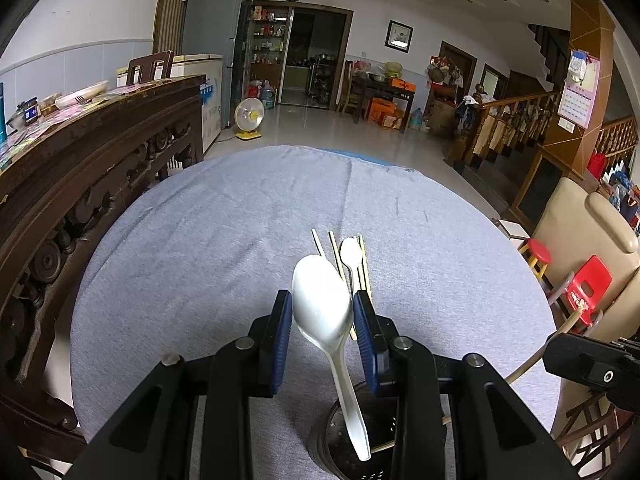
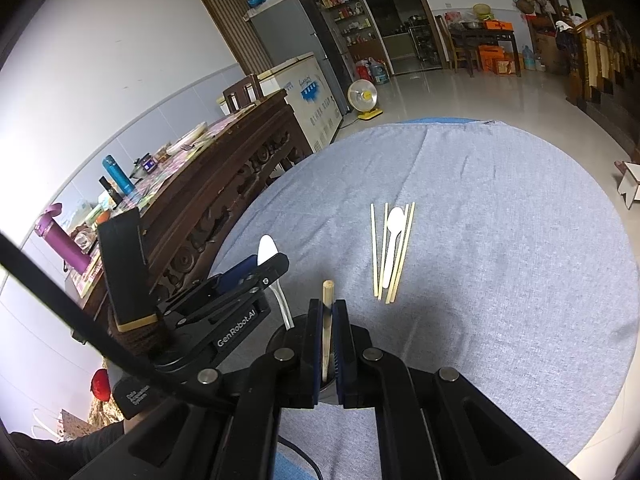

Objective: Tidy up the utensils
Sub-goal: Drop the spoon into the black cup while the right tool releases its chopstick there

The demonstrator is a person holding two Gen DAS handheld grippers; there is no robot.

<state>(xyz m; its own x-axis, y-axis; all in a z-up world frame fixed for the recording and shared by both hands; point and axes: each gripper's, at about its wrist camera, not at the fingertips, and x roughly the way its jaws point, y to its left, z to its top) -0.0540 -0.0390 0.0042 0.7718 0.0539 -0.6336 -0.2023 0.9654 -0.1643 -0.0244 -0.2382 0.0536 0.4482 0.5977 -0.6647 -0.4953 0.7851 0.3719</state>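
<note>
My left gripper (image 1: 320,308) is shut on the bowl of a white plastic spoon (image 1: 322,304). The spoon's handle hangs down into a dark perforated holder (image 1: 340,452) on the grey cloth. In the right wrist view the left gripper (image 2: 272,260) shows at left with the spoon (image 2: 267,250). My right gripper (image 2: 329,312) is shut on a wooden chopstick (image 2: 327,320), upright over the holder (image 2: 280,334). Further out on the cloth lie a second white spoon (image 2: 393,240) (image 1: 351,256) and several chopsticks (image 2: 402,252) (image 1: 364,264) side by side.
The round table (image 1: 220,240) wears a grey cloth. A dark carved sideboard (image 1: 80,168) with plates and bottles stands at left. Red stools (image 1: 588,292) and a beige chair (image 1: 592,232) stand at right. The right gripper's body (image 1: 592,364) shows at the right edge.
</note>
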